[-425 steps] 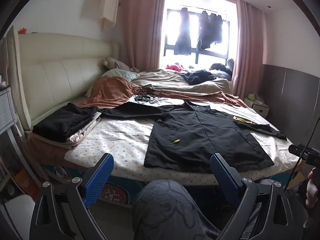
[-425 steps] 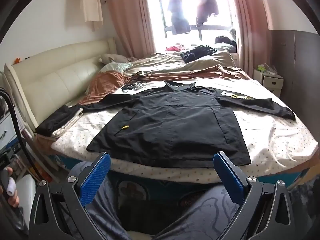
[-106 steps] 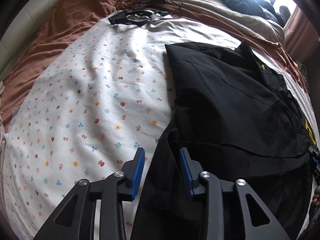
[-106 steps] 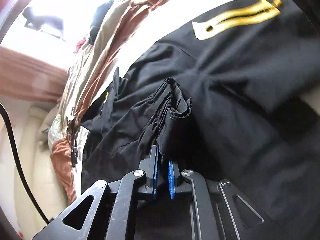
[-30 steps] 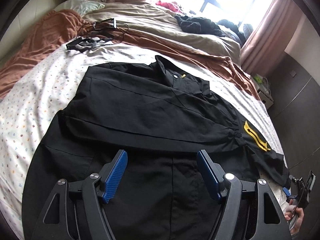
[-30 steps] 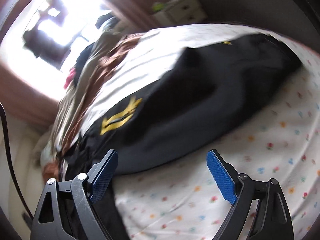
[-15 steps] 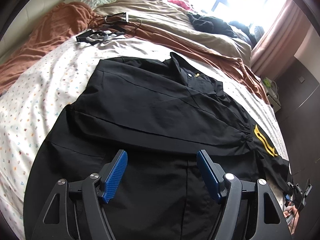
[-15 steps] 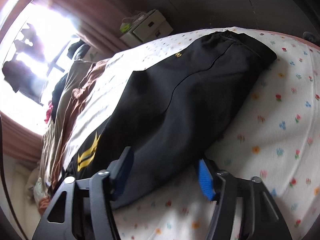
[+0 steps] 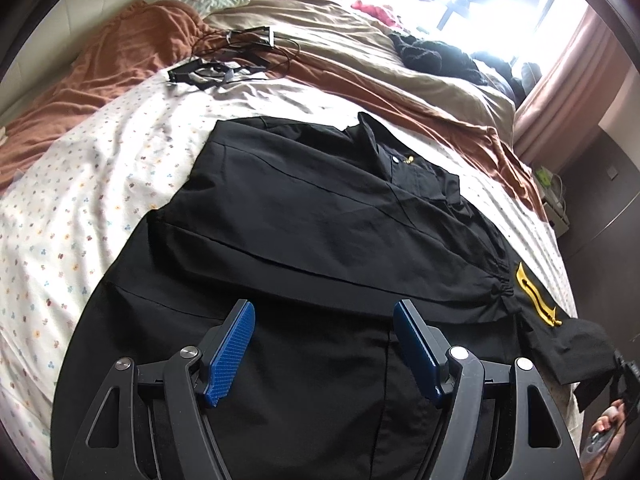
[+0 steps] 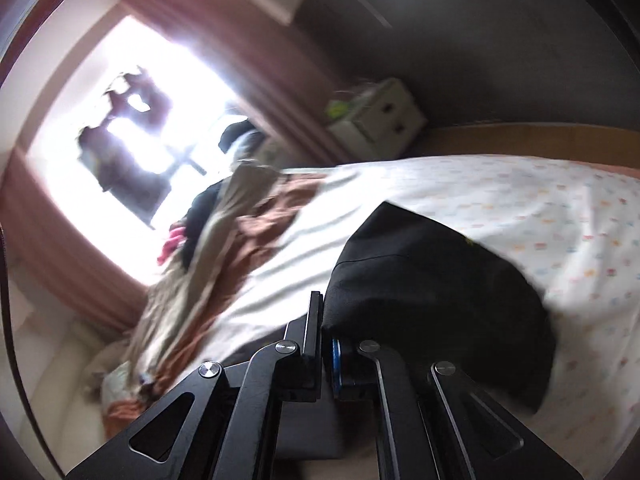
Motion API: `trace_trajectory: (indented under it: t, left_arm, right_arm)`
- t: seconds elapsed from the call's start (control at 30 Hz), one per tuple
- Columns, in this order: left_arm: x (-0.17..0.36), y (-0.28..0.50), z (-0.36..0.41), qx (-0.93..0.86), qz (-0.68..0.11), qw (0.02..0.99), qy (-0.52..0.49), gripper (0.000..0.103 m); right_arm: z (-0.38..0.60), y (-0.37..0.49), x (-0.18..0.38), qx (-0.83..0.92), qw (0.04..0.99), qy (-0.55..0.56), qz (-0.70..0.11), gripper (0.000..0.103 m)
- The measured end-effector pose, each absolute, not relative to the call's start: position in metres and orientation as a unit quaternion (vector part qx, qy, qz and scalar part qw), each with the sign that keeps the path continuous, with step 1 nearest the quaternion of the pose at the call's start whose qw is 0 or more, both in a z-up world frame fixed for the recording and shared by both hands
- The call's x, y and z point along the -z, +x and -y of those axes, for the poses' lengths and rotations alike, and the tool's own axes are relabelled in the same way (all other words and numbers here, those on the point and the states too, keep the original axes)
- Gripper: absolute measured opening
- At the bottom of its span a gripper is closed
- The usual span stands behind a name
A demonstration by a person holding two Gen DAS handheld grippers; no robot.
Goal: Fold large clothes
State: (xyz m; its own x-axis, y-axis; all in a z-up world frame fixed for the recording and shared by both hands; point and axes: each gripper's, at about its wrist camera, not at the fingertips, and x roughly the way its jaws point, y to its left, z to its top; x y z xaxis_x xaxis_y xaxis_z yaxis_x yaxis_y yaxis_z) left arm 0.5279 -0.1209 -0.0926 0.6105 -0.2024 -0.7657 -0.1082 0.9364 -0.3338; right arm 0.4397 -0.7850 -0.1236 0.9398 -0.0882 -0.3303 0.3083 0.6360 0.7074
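Observation:
A large black jacket (image 9: 328,240) lies flat on the bed's flowered sheet (image 9: 80,184), its left sleeve folded across the chest. Its right sleeve (image 9: 576,344), with a yellow patch (image 9: 532,292), reaches toward the bed's right edge. My left gripper (image 9: 322,344) is open and empty, hovering over the jacket's lower front. In the right wrist view, my right gripper (image 10: 326,332) is shut on the black sleeve cuff (image 10: 432,280) and lifts it off the sheet (image 10: 520,208). That view is blurred.
Brown and beige blankets (image 9: 360,48) are bunched at the far side, with black cables (image 9: 224,64) and a dark garment pile (image 9: 436,52) on them. A white bedside cabinet (image 10: 380,116) stands by the wall. The window (image 10: 132,128) has clothes hanging in it.
My right gripper has closed on the sleeve cuff and lifted it, the view swinging upward. My left gripper has stayed open above the jacket front, shifting only slightly closer.

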Motion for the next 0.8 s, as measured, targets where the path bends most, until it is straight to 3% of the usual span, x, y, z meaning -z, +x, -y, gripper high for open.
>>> trace_trajectory:
  t: [0.8]
  left_arm:
    - [0.101, 0.524, 0.060, -0.011, -0.440, 0.860, -0.258, 0.073]
  right_arm:
    - [0.563, 0.539, 0.015, -0.054, 0.918, 0.360, -0.156, 0.004]
